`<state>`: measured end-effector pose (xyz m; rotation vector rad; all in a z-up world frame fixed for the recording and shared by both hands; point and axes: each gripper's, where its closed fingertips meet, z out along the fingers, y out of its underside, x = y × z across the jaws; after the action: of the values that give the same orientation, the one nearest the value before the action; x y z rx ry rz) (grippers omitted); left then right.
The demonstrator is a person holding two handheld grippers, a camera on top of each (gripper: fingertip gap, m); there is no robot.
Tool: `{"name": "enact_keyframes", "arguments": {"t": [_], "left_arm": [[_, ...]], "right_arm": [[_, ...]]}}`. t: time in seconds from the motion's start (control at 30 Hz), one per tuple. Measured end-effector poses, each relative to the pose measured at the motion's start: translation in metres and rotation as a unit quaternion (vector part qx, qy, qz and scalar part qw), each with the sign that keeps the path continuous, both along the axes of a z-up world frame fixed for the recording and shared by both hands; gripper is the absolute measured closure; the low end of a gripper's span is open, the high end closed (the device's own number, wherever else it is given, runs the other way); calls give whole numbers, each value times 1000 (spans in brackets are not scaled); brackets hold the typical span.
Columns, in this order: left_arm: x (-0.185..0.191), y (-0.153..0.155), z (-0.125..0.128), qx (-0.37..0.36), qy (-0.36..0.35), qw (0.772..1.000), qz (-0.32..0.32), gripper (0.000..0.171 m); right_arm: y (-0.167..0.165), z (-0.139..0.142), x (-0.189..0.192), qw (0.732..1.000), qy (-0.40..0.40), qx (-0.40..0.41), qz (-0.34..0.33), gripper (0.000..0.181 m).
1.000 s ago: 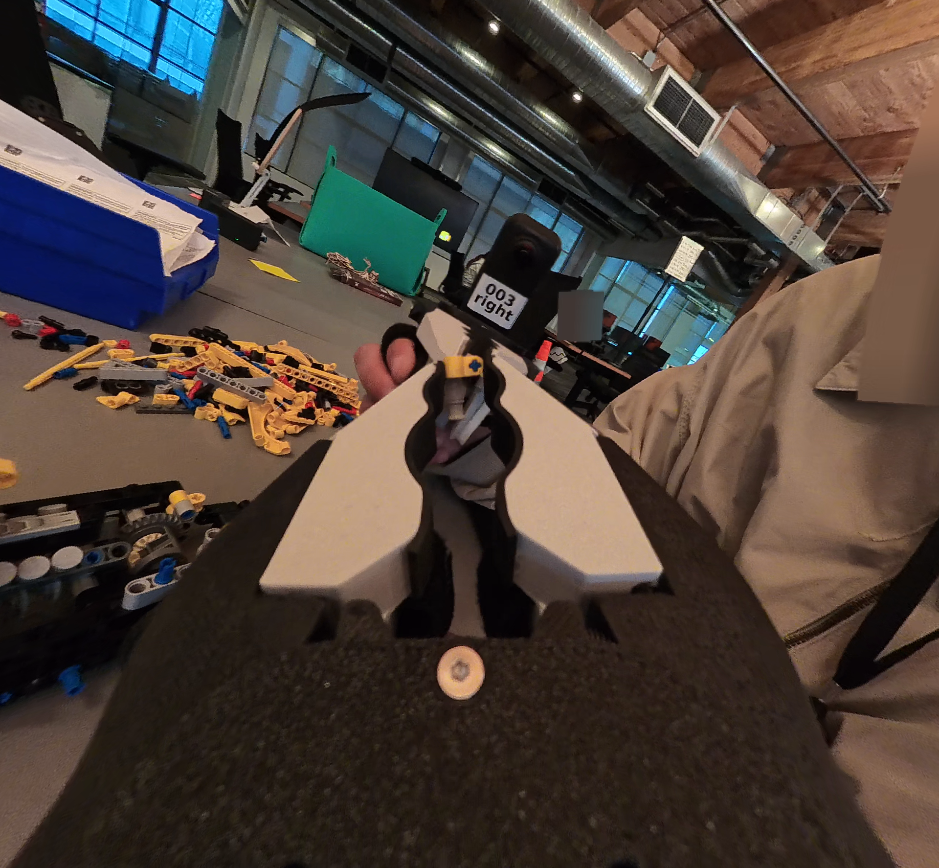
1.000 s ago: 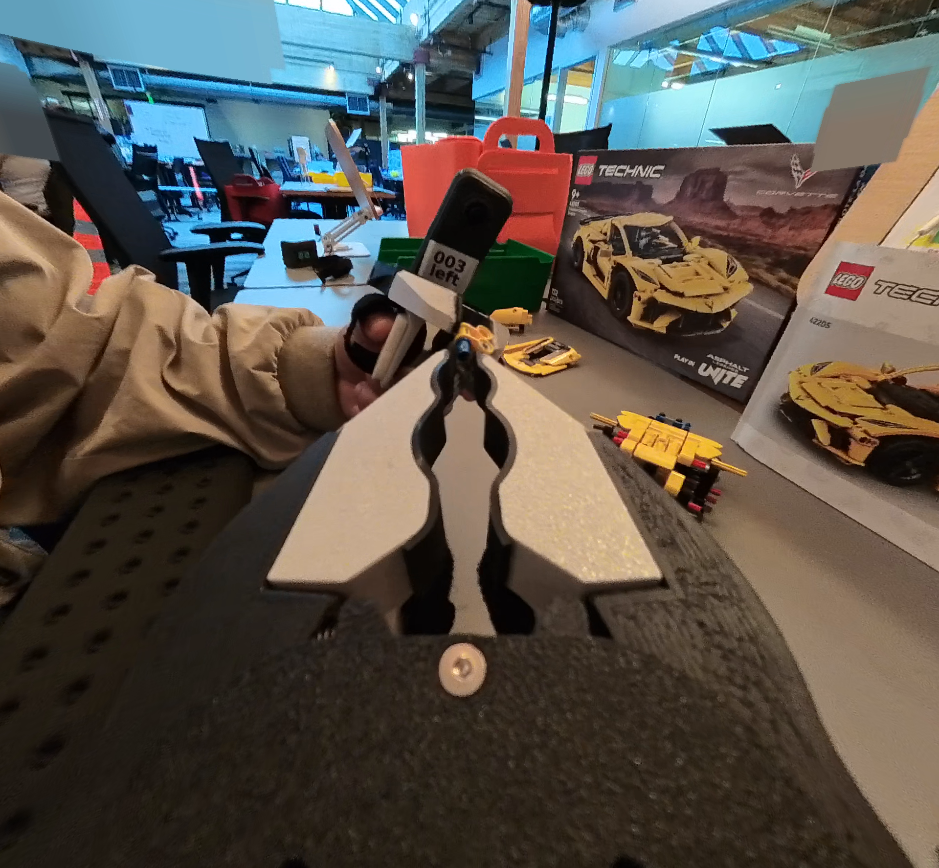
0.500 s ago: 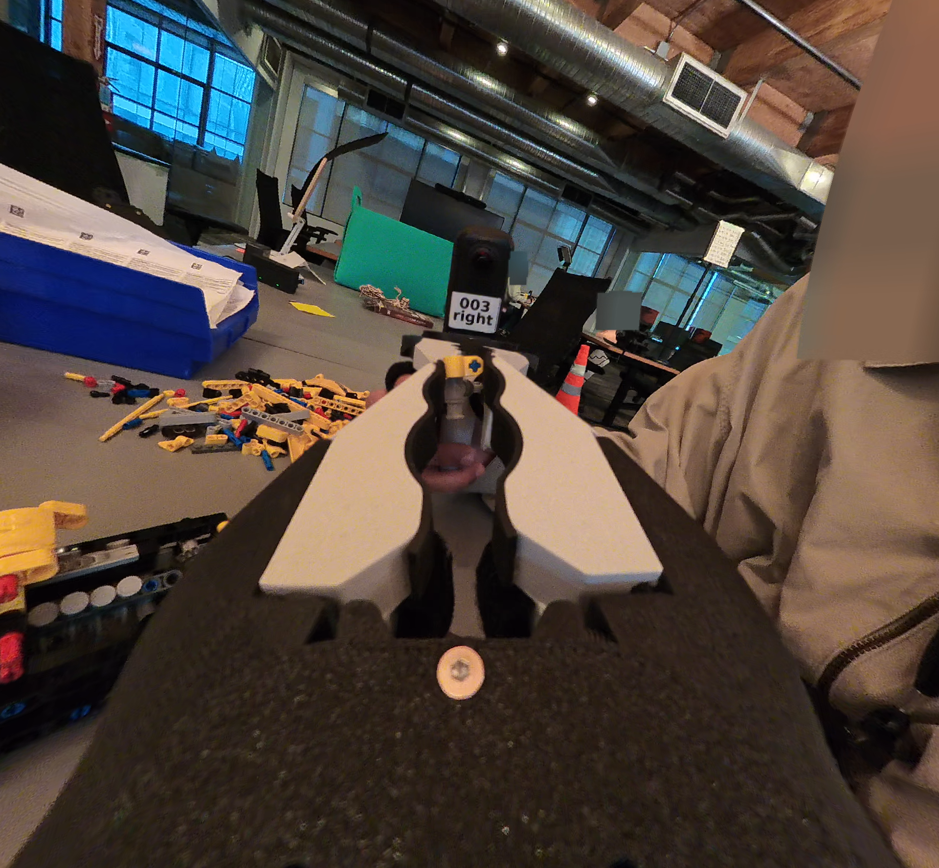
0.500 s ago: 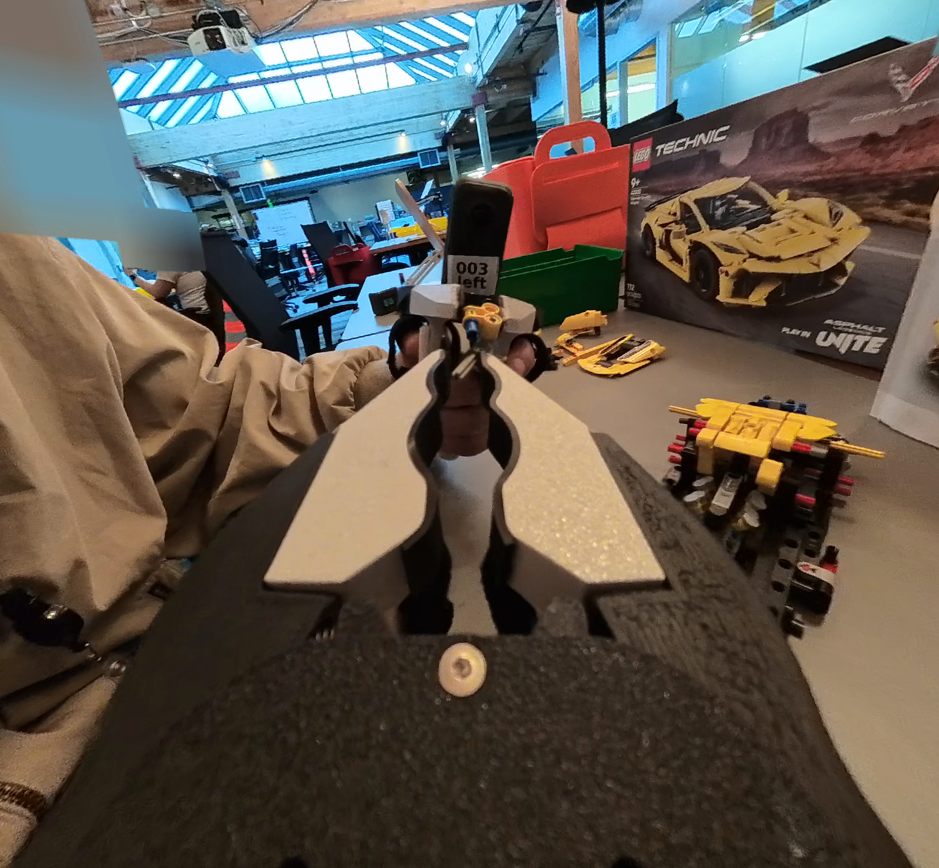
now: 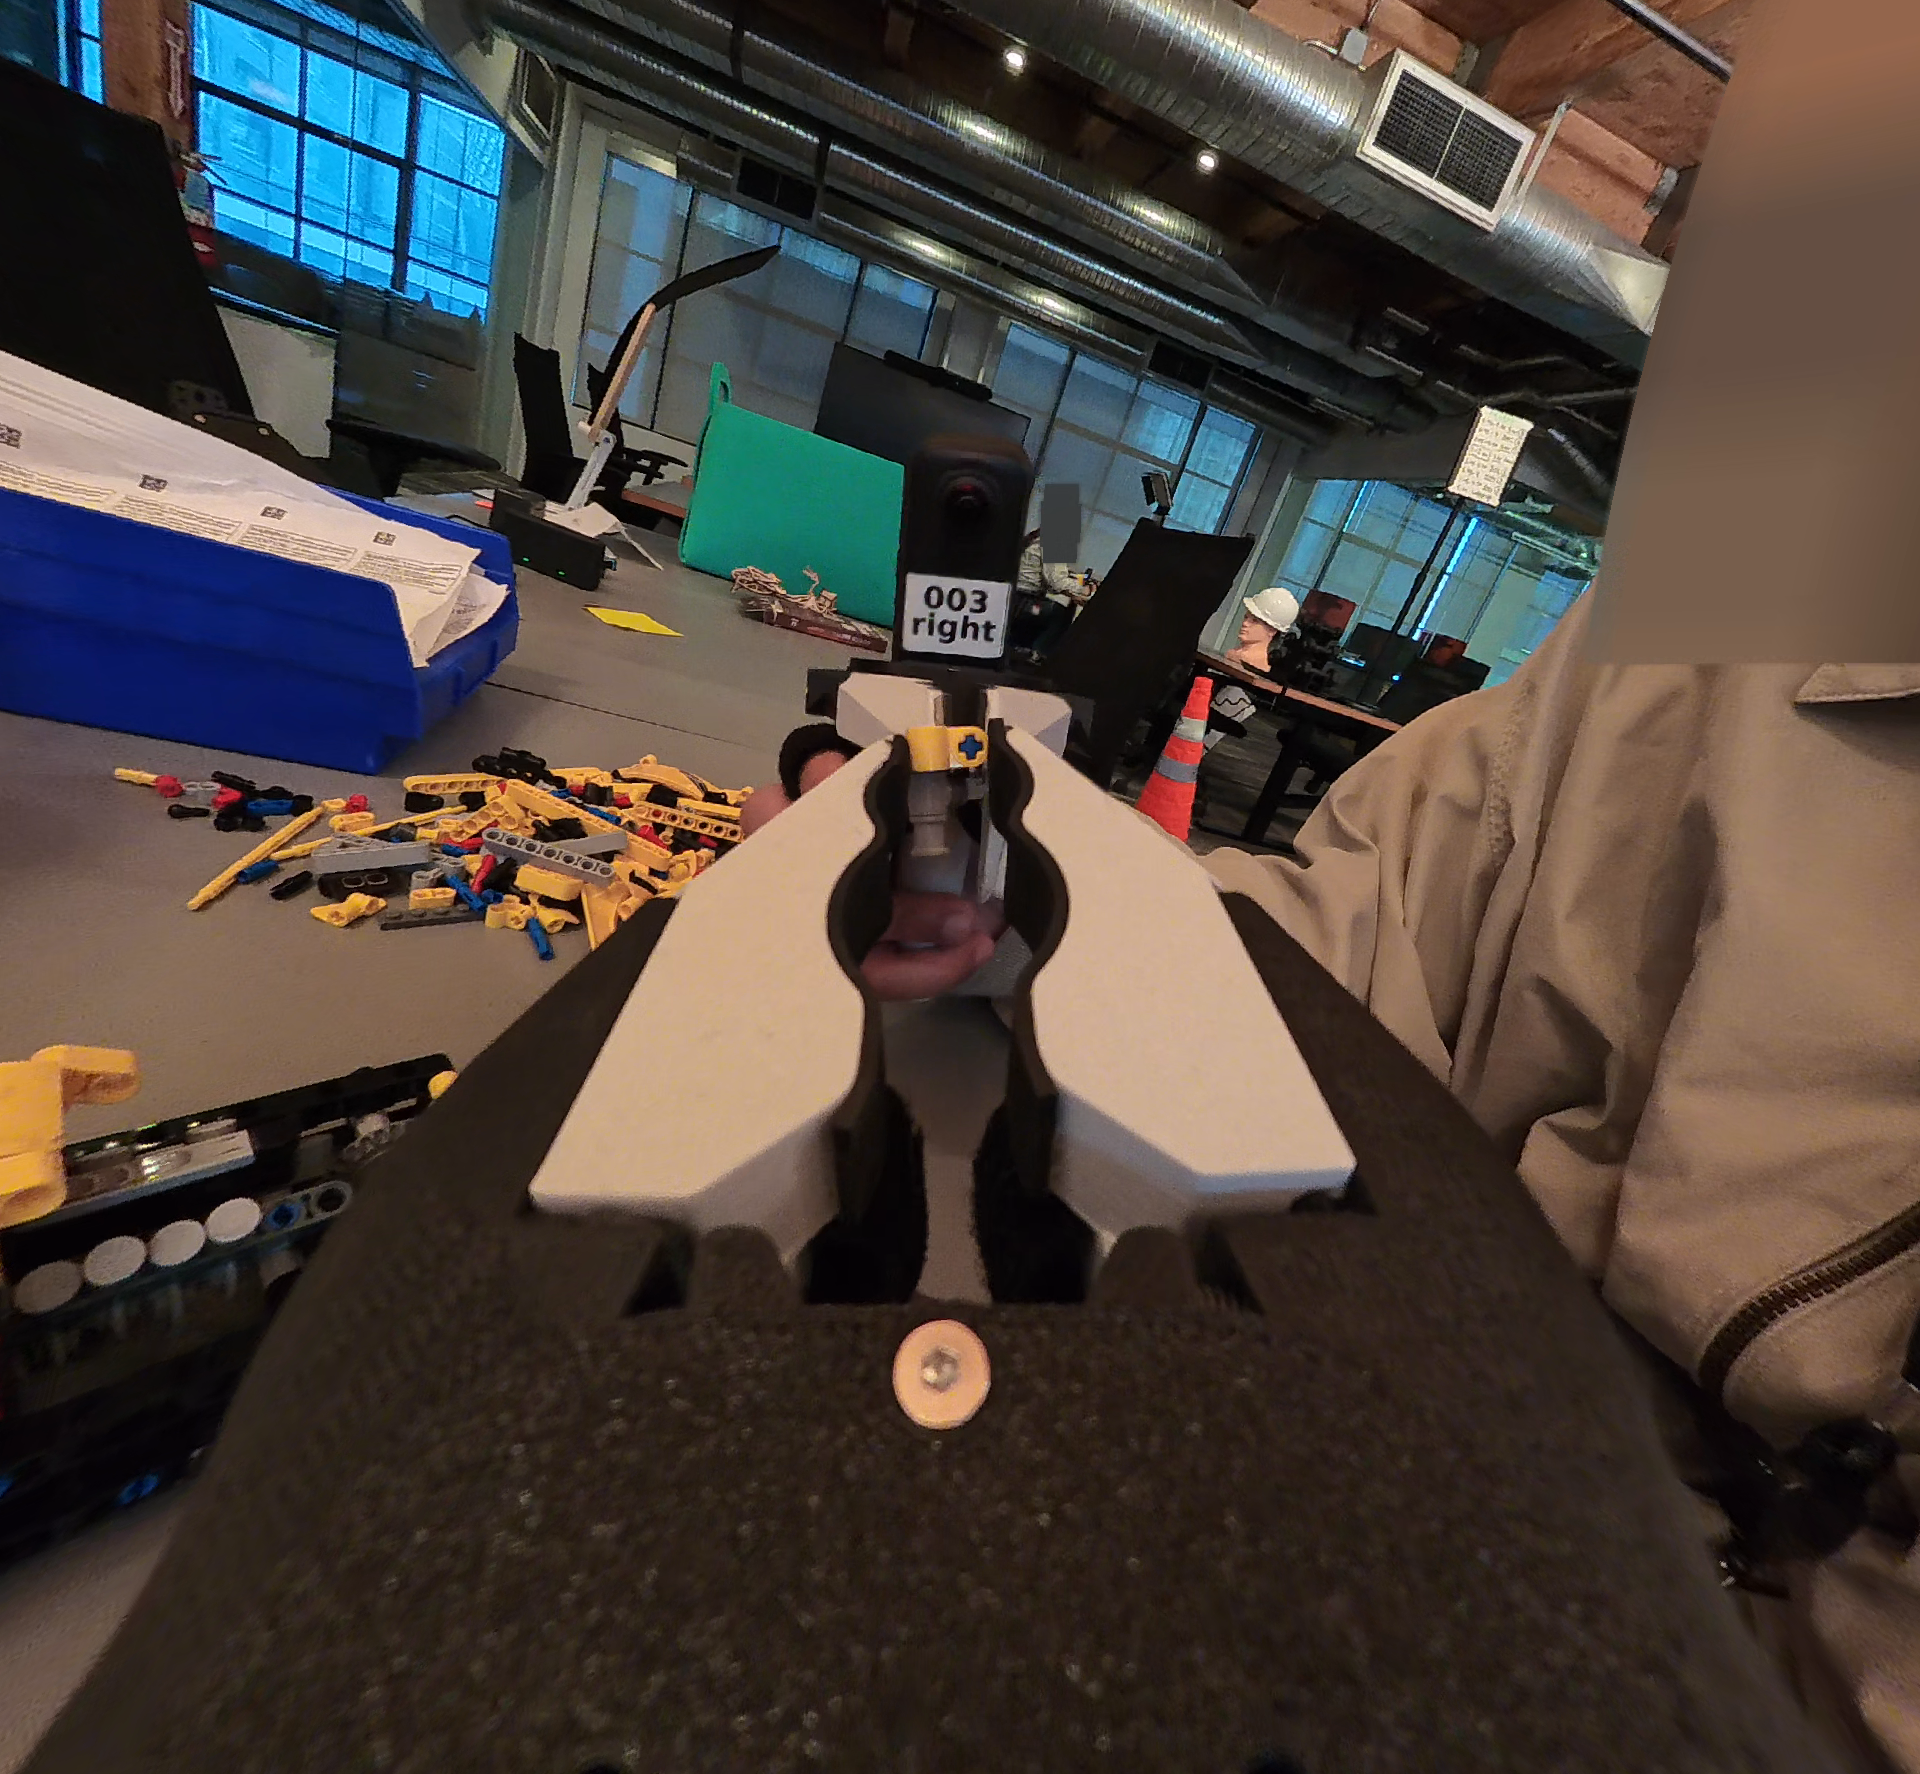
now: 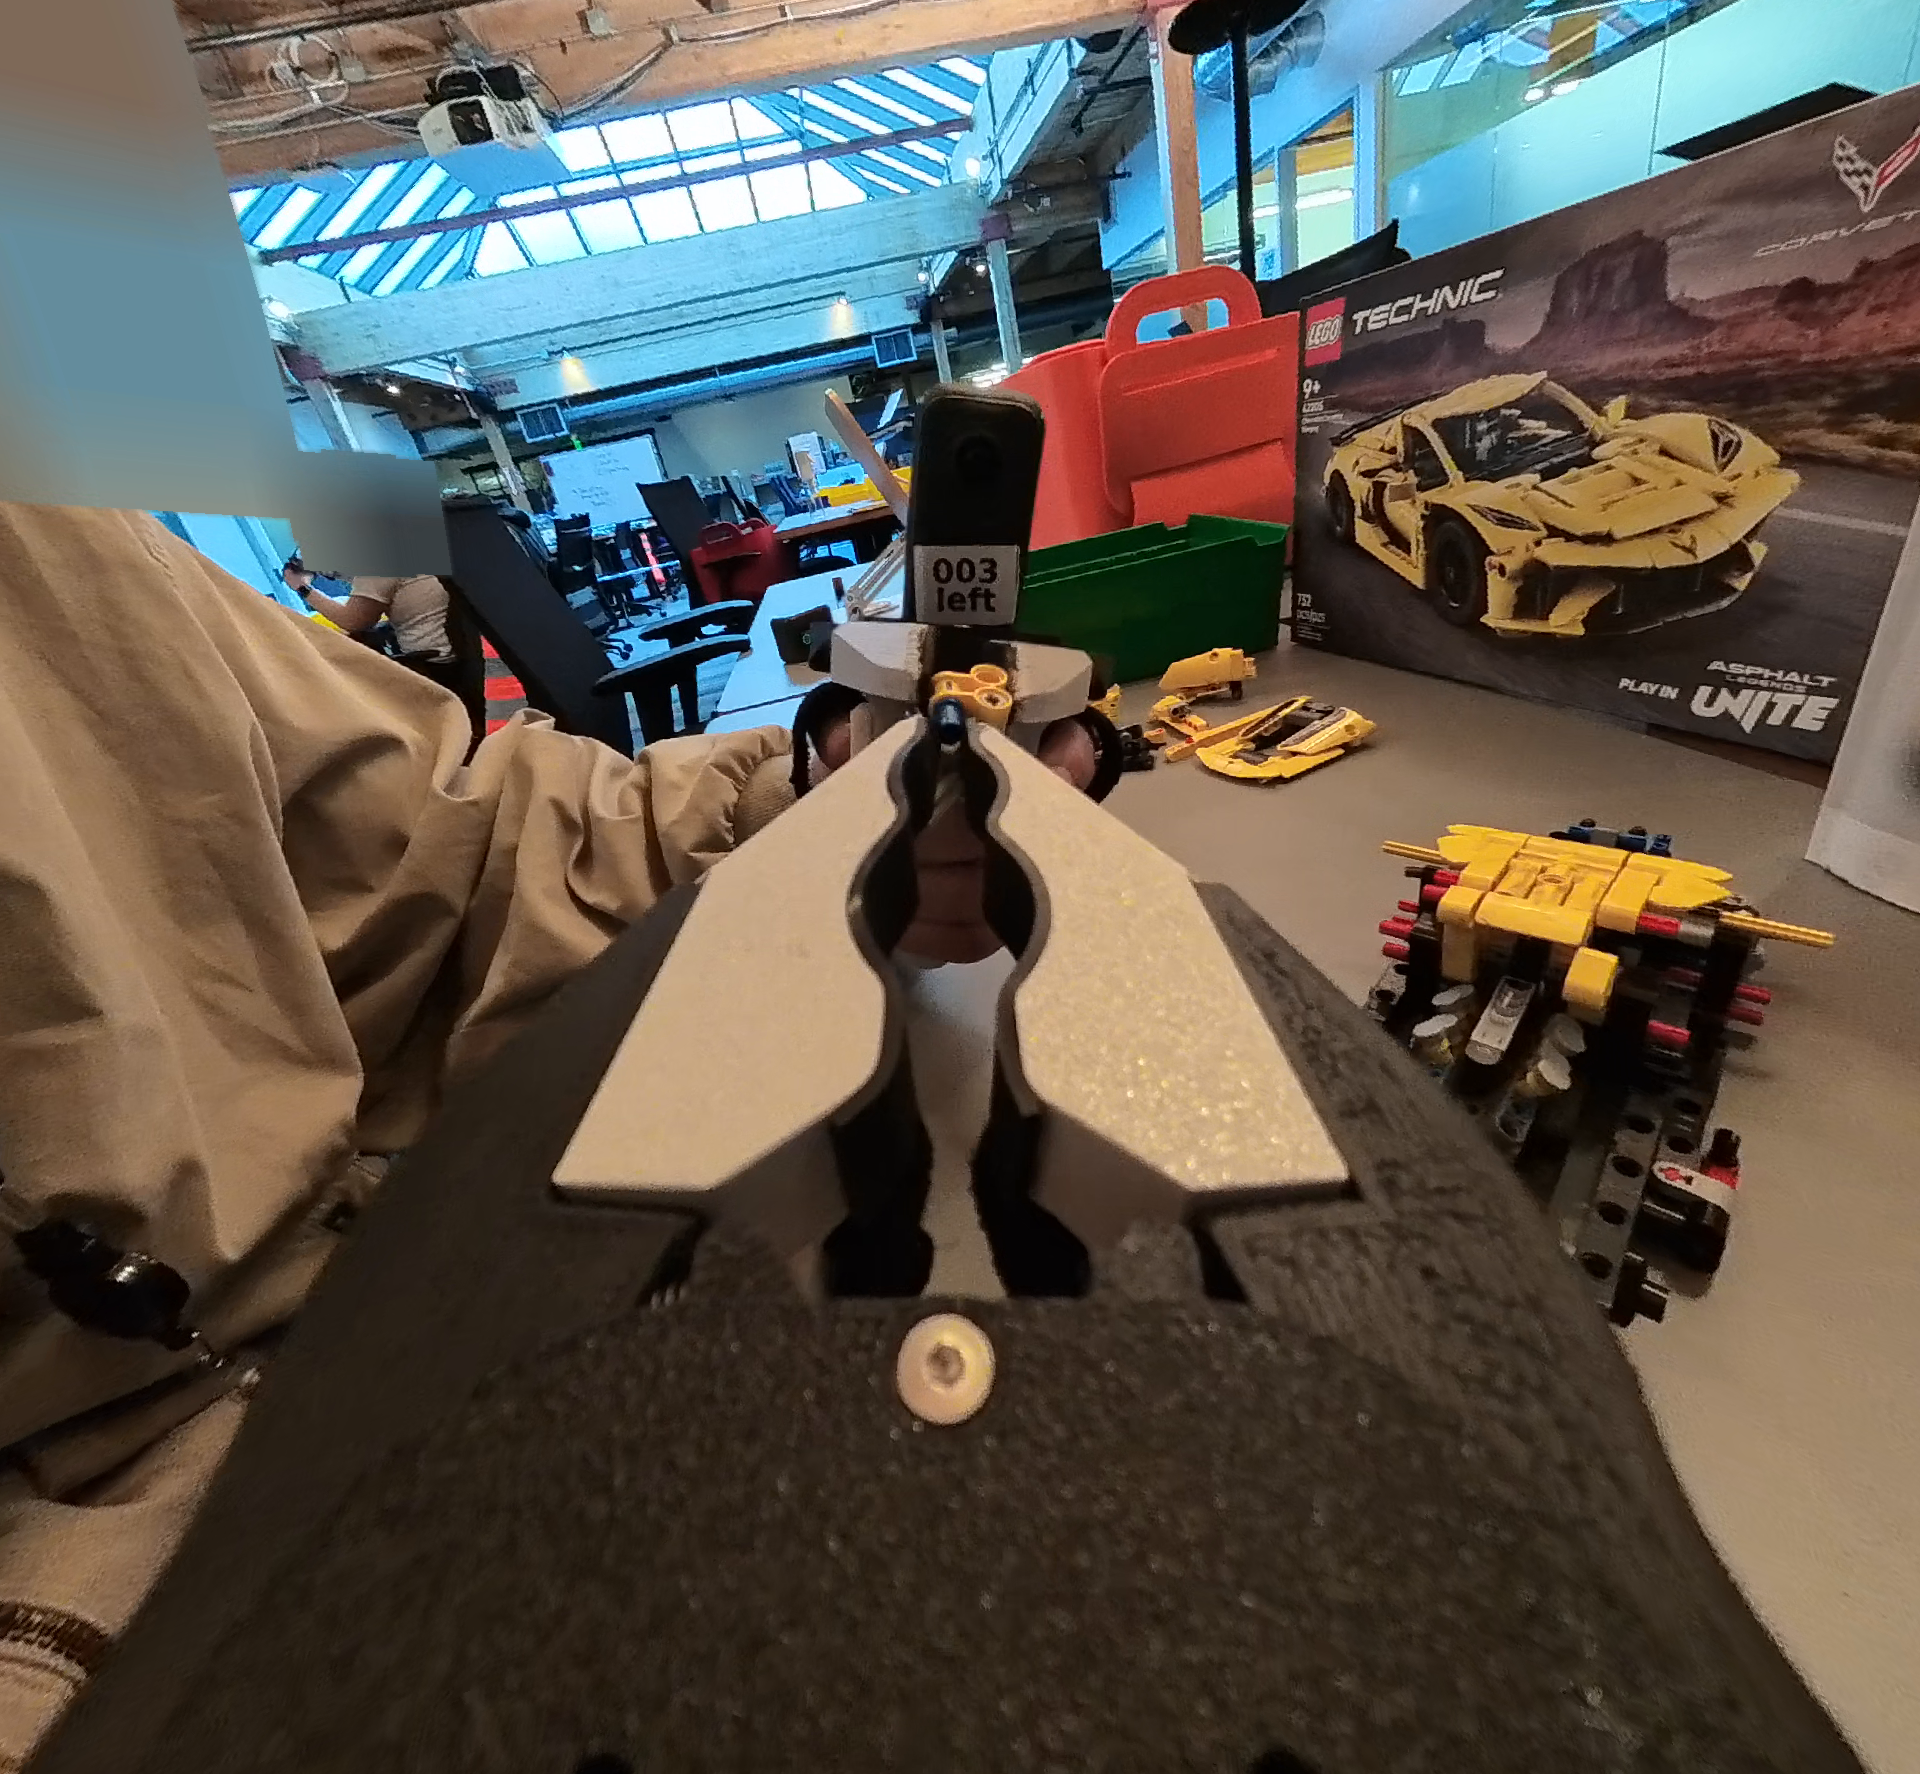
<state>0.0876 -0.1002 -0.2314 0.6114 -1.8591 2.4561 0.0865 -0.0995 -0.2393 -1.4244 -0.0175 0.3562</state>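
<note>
The black model chassis point(image 5: 156, 1236) is cut off by the left wrist view's left edge.

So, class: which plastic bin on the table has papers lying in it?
The blue bin, in the left wrist view; the green bin shows none.

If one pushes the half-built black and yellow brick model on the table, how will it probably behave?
The half-built model looks rigid, so it would probably slide as one block on the smooth grey table. Thin yellow rods and red pins stick out sideways and might snag or pop off. Its dense build suggests some weight.
</note>
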Motion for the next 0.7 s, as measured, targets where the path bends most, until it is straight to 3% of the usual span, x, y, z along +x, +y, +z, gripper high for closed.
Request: {"name": "enact_keyframes", "arguments": {"t": [0.23, 0.7], "left_arm": [[-6, -2, -3, 38, -28, 999, 4, 158], [-2, -6, -13, 90, -40, 995, 25, 158]], "right_arm": [[-1, -1, -7, 997, 53, -8, 49, 179], [-2, -10, -4, 997, 25, -50, 48, 179]]}}
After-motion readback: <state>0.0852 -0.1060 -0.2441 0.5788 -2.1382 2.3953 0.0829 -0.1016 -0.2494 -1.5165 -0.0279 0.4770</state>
